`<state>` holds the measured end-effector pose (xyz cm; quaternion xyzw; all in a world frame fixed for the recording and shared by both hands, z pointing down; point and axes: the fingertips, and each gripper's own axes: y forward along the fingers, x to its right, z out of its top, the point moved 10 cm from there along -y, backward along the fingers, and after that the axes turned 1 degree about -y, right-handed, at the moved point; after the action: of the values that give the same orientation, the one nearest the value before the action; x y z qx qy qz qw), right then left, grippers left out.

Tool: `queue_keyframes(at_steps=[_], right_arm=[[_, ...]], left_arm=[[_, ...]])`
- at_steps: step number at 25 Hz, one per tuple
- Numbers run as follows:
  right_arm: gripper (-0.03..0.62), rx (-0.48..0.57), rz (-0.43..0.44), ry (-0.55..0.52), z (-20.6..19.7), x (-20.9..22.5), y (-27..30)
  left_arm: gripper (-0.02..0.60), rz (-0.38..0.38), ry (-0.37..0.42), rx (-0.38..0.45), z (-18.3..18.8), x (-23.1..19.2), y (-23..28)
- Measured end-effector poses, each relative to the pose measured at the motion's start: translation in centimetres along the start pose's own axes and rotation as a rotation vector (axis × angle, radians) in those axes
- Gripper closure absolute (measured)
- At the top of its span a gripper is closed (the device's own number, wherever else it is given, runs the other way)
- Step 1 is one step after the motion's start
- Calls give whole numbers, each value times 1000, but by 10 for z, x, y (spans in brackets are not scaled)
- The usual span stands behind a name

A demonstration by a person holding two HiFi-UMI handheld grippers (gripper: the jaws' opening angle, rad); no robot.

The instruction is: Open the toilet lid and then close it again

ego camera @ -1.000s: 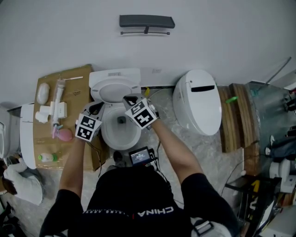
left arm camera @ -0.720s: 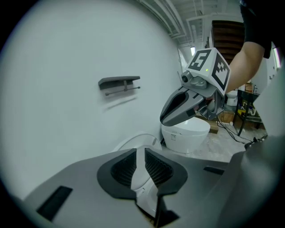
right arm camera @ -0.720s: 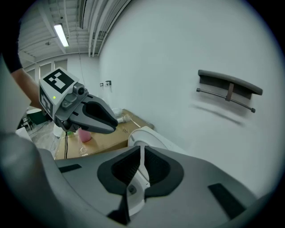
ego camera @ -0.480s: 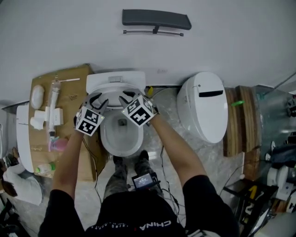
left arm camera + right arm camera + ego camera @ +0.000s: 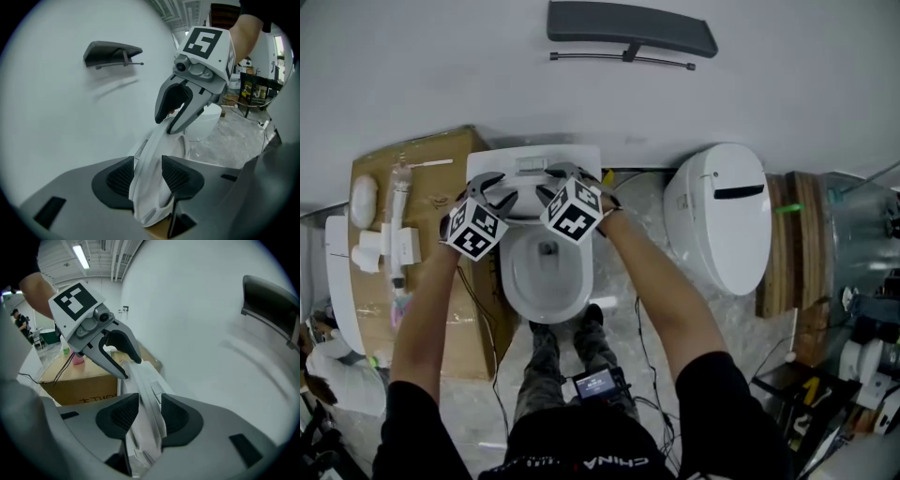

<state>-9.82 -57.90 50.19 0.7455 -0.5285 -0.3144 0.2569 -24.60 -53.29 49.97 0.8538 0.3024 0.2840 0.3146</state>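
Both tools—left (image 5: 148,174), right (image 5: 150,414)—have just been opening, loose astride the raised lid (image 5: 151,140); only head view shows the bowl (image 5: 546,274).

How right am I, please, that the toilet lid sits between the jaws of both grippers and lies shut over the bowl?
Not quite: the toilet lid stands raised against the tank, not shut; the head view shows the bowl uncovered. It does sit between the jaws of the left gripper and the right gripper, which have just been opening.
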Motion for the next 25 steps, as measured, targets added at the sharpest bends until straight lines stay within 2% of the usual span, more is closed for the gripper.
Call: queue_keyframes(at_steps=[2,7,13,19,25], right_arm=[[454,-17,15,-2,-3,4,4],[454,0,54,69,-4,5,0],[456,-4,82,7,-10,-20,-16],[459,24,98,-60,-26,-72,-41],[459,30,84,-110,-53,-141,-62]], left_arm=[[413,2,13,-6,-2,-2,4],[413,-15,35,-10,0,-2,3],[423,-38,64,-40,-1,22,-15],[434,-21,35,-73,-12,71,-45],[434,-16,55,-172,-32,137,-69]])
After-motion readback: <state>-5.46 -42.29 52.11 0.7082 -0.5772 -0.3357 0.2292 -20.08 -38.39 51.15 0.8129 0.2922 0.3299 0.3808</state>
